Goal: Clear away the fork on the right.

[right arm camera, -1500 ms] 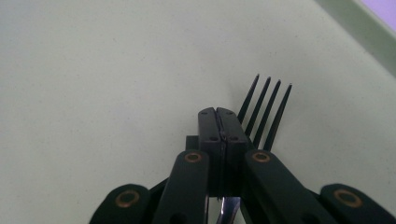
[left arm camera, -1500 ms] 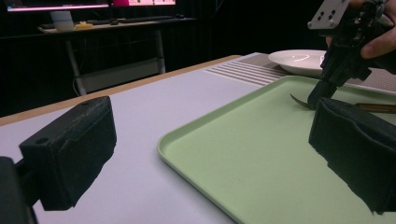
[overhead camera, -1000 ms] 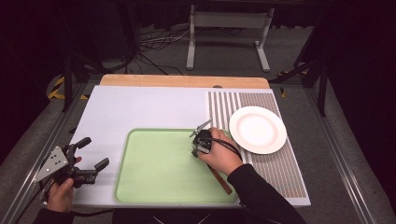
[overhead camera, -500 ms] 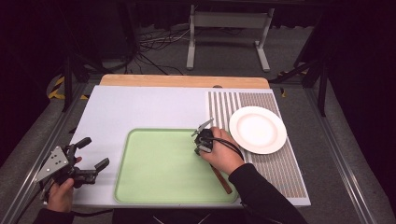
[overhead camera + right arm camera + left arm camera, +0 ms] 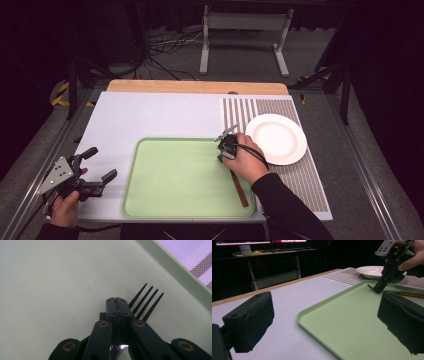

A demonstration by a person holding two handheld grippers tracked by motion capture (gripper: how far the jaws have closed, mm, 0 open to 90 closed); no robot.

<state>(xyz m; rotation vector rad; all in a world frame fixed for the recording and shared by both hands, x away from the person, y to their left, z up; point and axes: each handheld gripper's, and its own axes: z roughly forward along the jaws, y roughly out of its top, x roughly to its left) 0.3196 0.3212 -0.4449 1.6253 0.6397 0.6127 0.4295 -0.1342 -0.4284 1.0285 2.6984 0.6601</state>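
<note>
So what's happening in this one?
A person holds a claw in each hand at a table. The right claw is shut on a black fork with a wooden handle, its tines down over the right side of the green tray. A white plate sits just right of the tray on a striped mat. The left claw is open and holds nothing, off the tray's left side.

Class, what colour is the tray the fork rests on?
Pale green; the tray shows best in the high view, under the fork.

Table [image 5: 150, 115]: pale top, wooden strip along far edge. Green tray [image 5: 175, 175] at lower centre; striped mat [image 5: 300, 180] at right, carrying white plate [image 5: 276, 138].
</note>
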